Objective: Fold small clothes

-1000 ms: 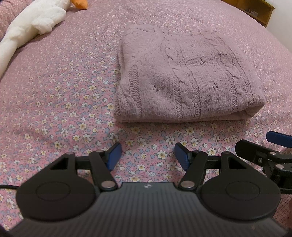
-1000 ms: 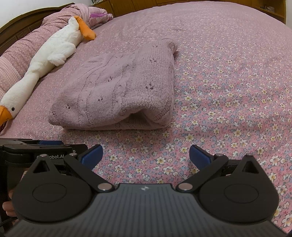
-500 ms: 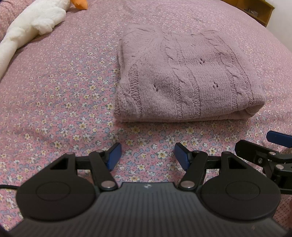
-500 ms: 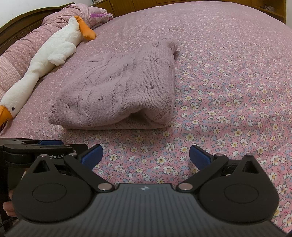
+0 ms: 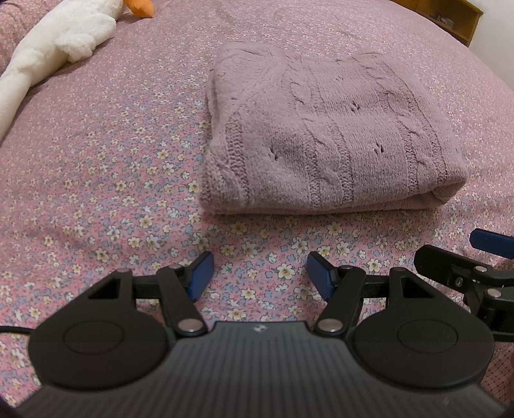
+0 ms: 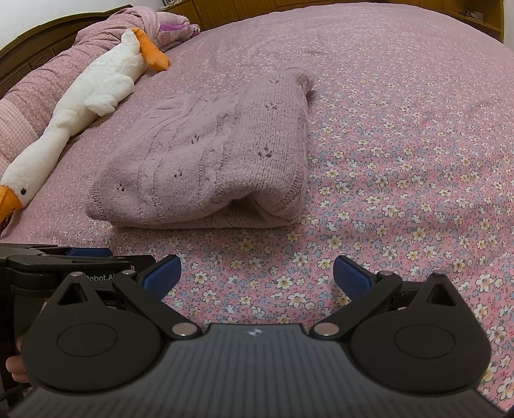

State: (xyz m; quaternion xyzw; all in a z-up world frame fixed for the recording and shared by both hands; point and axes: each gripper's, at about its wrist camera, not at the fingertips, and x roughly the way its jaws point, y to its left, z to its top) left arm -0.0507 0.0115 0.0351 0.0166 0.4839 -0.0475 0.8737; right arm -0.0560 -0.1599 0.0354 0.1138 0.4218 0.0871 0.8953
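A mauve cable-knit sweater [image 5: 324, 135] lies folded into a thick rectangle on the flowered pink bedspread [image 5: 96, 160]. It also shows in the right wrist view [image 6: 208, 167], with its folded edge facing me. My left gripper [image 5: 259, 277] is open and empty, a short way in front of the sweater's near edge. My right gripper [image 6: 256, 279] is open and empty, also just short of the sweater. The right gripper shows at the right edge of the left wrist view [image 5: 465, 273], and the left gripper at the left edge of the right wrist view [image 6: 64, 267].
A white plush goose [image 6: 80, 106] with an orange beak lies along the left side of the bed, also seen in the left wrist view [image 5: 54, 48]. Pink pillows [image 6: 32, 93] and a dark headboard are behind it. Wooden furniture [image 5: 449, 16] stands beyond the bed.
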